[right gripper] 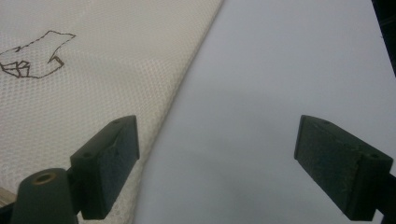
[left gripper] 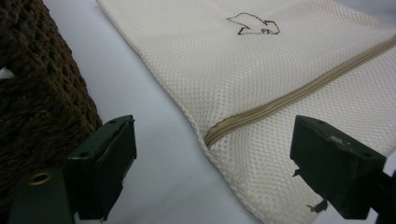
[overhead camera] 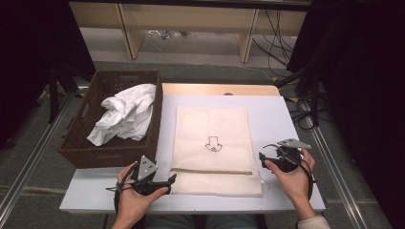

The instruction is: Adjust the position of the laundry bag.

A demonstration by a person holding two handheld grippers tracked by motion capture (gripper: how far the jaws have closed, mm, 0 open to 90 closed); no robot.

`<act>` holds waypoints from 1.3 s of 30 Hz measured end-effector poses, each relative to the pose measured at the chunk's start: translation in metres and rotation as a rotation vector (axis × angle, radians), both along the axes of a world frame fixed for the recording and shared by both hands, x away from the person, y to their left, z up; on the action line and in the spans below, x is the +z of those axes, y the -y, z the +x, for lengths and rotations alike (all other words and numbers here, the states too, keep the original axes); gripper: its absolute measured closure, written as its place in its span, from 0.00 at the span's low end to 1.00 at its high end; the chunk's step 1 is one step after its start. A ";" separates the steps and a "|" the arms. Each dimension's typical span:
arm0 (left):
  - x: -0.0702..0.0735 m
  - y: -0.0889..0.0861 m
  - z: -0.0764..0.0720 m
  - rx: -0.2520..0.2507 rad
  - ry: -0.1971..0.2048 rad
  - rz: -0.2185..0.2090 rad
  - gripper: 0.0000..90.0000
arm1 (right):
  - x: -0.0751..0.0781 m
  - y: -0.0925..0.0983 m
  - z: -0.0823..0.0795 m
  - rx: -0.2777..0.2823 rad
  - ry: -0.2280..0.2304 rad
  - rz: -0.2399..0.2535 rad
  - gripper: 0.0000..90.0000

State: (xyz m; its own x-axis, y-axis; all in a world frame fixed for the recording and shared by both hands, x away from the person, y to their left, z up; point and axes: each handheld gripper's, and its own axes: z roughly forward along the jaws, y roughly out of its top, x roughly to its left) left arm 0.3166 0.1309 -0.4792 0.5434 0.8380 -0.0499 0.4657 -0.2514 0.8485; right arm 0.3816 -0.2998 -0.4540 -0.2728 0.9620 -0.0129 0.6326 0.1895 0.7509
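Flat cream mesh zip bag (overhead camera: pixel 213 145) with tan zipper, lying mid-table, just right of the dark brown woven basket (overhead camera: pixel 81 143) holding crumpled white cloth (overhead camera: pixel 125 116). Left gripper (overhead camera: pixel 168 180) at bag's near-left corner, jaws spread, empty. Right gripper (overhead camera: pixel 266 151) beside bag's right edge, jaws spread wide, pinching nothing.

High view: fixed above the person's side, facing forward and down over the whole white rectangular table (overhead camera: pixel 282 124), the floor and shelving beyond. Left gripper view: low and close over the tabletop, looking along its two black jaws at the near left zipper corner of the flat cream mesh zippered bag (left gripper: pixel 261 79), beside the dark brown woven basket (left gripper: pixel 32 93). Right gripper view: equally close, facing the bag's right edge. All three share the bag's small brown outline drawing (overhead camera: pixel 212 143).
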 end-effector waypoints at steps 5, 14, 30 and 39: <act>0.000 0.000 0.001 -0.003 -0.004 0.007 0.16 | 0.000 0.003 0.002 0.031 0.005 0.007 0.17; -0.002 0.003 0.002 0.004 -0.014 -0.008 0.16 | -0.001 0.003 0.003 0.027 0.004 0.008 0.17; 0.001 0.000 0.000 0.002 -0.011 -0.012 0.17 | 0.007 -0.004 0.001 0.044 -0.001 0.014 0.19; -0.001 0.002 0.001 -0.008 -0.022 -0.012 0.18 | 0.007 -0.012 0.002 0.090 -0.002 0.002 0.27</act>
State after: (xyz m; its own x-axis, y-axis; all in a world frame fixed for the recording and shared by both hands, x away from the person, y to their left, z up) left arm 0.3175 0.1293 -0.4800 0.5488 0.8328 -0.0721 0.4821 -0.2449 0.8412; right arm 0.3836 -0.2878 -0.4469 -0.3581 0.9336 -0.0100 0.6145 0.2437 0.7504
